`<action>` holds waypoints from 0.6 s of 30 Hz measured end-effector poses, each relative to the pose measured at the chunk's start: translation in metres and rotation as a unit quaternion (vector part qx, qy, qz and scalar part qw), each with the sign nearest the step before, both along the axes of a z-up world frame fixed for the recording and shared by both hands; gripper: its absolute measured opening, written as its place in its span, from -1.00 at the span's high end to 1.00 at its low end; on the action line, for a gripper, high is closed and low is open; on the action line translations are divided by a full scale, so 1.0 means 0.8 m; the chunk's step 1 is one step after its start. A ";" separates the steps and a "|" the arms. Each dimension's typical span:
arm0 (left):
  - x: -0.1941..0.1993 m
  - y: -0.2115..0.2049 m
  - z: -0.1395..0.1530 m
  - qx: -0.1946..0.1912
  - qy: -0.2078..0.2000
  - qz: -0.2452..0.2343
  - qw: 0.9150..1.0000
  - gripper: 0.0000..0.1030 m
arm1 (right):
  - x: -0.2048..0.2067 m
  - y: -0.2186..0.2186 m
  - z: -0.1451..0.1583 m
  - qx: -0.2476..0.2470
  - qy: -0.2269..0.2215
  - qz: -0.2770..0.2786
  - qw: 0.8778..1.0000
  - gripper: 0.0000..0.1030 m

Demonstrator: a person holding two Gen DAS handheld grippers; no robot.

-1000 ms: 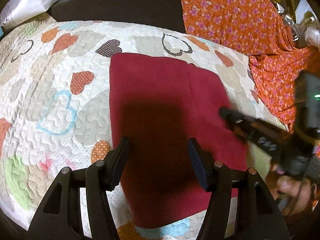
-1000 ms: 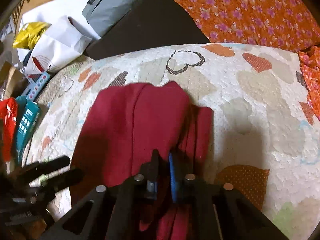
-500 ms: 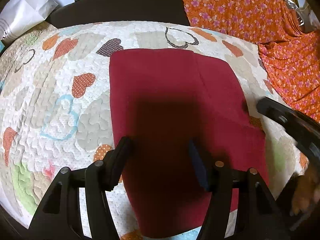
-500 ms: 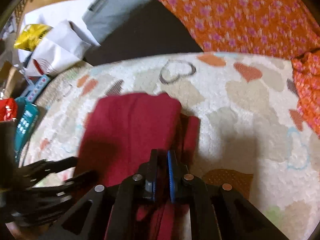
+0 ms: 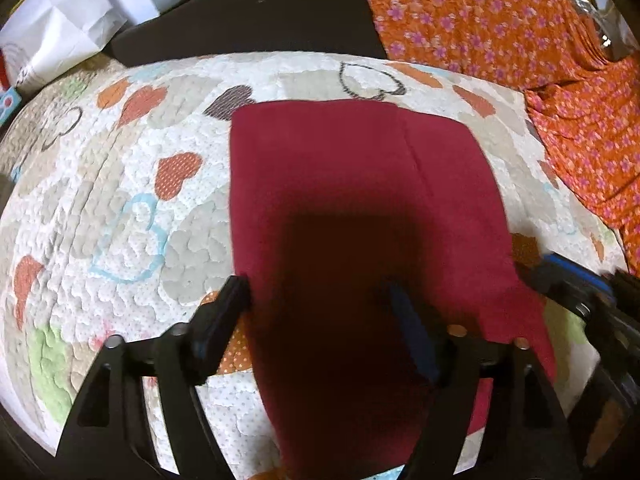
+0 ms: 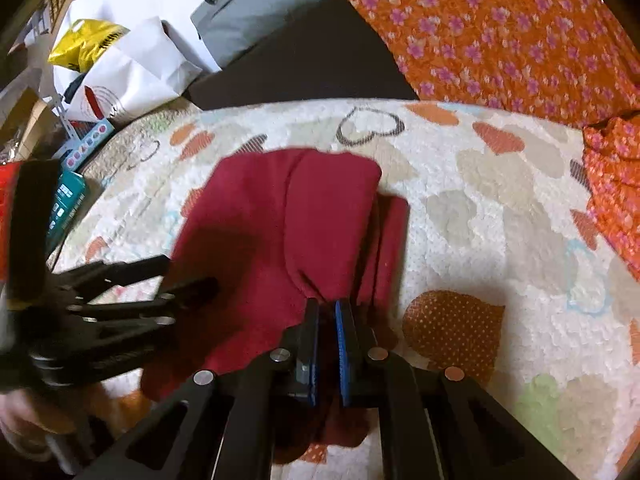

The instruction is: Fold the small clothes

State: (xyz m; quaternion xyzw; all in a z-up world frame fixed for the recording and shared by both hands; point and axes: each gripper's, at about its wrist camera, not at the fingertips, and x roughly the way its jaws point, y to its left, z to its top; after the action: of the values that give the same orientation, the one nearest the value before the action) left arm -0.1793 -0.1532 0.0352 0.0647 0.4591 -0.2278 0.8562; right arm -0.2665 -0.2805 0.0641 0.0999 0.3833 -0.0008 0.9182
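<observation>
Left wrist view: a dark red garment (image 5: 360,216) lies flat across the middle of the frame on a white quilt (image 5: 120,208) printed with hearts. A lengthwise fold line runs down the garment right of center. The left gripper (image 5: 320,308) occupies the lower center, its jaws spread wide and released, one finger at the garment's left edge and the other over the cloth; its shadow darkens the cloth between them. The right gripper (image 5: 568,284) enters at the right edge, meeting the garment's right border. An orange floral fabric (image 5: 520,32) fills the upper right, and a white paper bag (image 5: 60,36) sits at the upper left.

Right wrist view: the right gripper (image 6: 326,320) stands at lower center, its jaws clenched on a bunched edge of the dark red garment (image 6: 280,232), which spreads toward the center and left of the frame with a folded flap beside it on the right. The left gripper (image 6: 160,280) appears at the left edge, fingers apart over the cloth. A gray bag (image 6: 256,8) and a yellow packet (image 6: 88,40) lie in the upper left.
</observation>
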 end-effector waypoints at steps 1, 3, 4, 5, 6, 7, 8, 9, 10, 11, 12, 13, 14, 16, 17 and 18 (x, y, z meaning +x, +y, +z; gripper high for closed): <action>0.002 0.003 -0.001 -0.006 0.007 0.004 1.000 -0.52 | -0.004 0.004 0.002 0.006 -0.004 0.005 1.000 0.87; 0.004 0.005 -0.003 -0.010 0.016 0.011 1.000 -0.54 | -0.007 0.014 -0.004 0.016 0.002 0.014 1.000 0.87; 0.005 0.006 -0.004 -0.012 0.020 0.013 1.000 -0.54 | -0.004 0.020 -0.015 0.011 0.014 0.016 1.000 0.87; 0.004 0.006 -0.004 -0.012 0.022 0.013 1.000 -0.54 | -0.002 0.024 -0.026 0.000 0.029 0.015 0.999 0.87; 0.002 0.004 -0.005 -0.008 0.018 0.011 1.000 -0.54 | 0.000 0.027 -0.036 -0.008 0.042 0.014 0.999 0.87; 0.000 0.003 -0.004 -0.003 0.011 0.011 1.000 -0.54 | 0.001 0.029 -0.045 -0.010 0.053 0.012 0.998 0.87; -0.004 0.001 -0.001 0.004 -0.002 0.010 1.000 -0.54 | 0.000 0.031 -0.047 -0.009 0.056 0.012 0.998 0.87; -0.007 -0.001 0.001 0.012 -0.014 0.010 1.000 -0.54 | -0.003 0.035 -0.040 -0.013 0.054 0.010 0.998 0.86; -0.011 -0.003 0.004 0.022 -0.027 0.009 0.999 -0.54 | -0.005 0.037 -0.033 -0.018 0.049 0.010 0.999 0.86; -0.015 -0.004 0.008 0.031 -0.042 0.006 0.999 -0.54 | -0.008 0.039 -0.023 -0.027 0.040 0.008 0.999 0.86; -0.018 -0.005 0.013 0.038 -0.055 0.004 0.998 -0.54 | -0.011 0.040 -0.016 -0.032 0.032 0.005 0.999 0.86; -0.021 -0.004 0.018 0.043 -0.068 0.006 0.997 -0.54 | -0.016 0.040 -0.007 -0.036 0.022 -0.001 0.999 0.86; -0.023 -0.001 0.024 0.043 -0.082 0.009 0.996 -0.54 | -0.019 0.039 0.000 -0.037 0.013 -0.006 0.999 0.85; -0.027 0.007 0.035 0.029 -0.096 0.013 0.995 -0.54 | -0.022 0.039 0.007 -0.040 0.000 -0.016 0.999 0.80; -0.026 0.009 0.039 0.024 -0.099 0.016 0.995 -0.54 | -0.023 0.039 0.010 -0.041 -0.004 -0.021 0.999 0.76; -0.027 0.013 0.042 0.022 -0.103 0.021 0.994 -0.54 | -0.022 0.038 0.012 -0.041 -0.006 -0.025 0.999 0.73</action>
State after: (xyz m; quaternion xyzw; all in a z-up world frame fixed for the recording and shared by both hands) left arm -0.2006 -0.1426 0.0690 0.0966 0.3748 -0.1921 0.9018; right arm -0.2840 -0.2499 0.0735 0.0712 0.3746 -0.0389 0.9236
